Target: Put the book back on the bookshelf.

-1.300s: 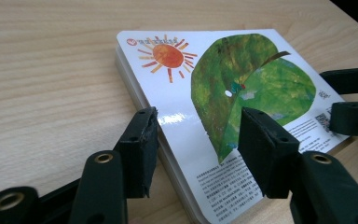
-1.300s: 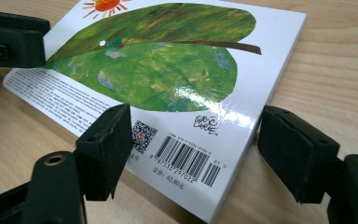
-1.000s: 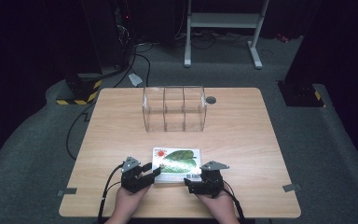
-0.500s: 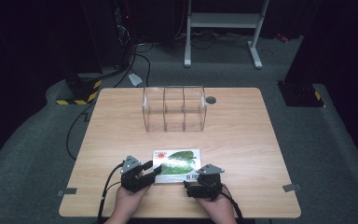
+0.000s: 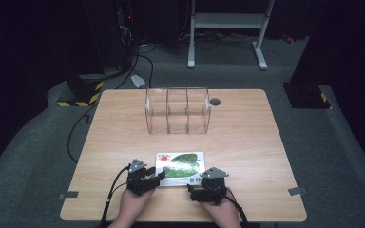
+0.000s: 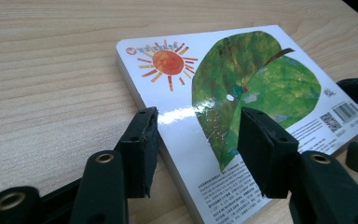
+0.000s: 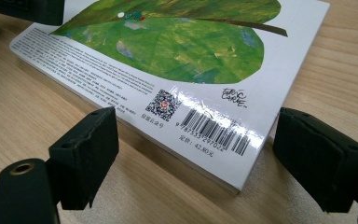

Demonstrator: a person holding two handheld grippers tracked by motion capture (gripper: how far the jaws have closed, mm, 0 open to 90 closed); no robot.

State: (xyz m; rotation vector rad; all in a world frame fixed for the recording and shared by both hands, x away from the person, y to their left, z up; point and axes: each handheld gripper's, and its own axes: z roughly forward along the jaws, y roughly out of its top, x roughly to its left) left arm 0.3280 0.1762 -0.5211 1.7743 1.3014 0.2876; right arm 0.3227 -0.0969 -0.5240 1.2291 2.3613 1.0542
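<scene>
My right gripper [image 5: 197, 194] has slid back off the book [image 5: 180, 167] – both sets of jaws released, left gripper [image 5: 156, 179] straddling its lower-centre edge; likely re-approaching.

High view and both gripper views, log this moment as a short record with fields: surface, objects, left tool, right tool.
surface: wooden table
book: picture book flat near front edge, back cover up, green leaf and sun
organizer: clear divided box at far side, empty
left tool: left tool open, jaws straddling book's left edge
right tool: right tool open, jaws around barcode corner
</scene>
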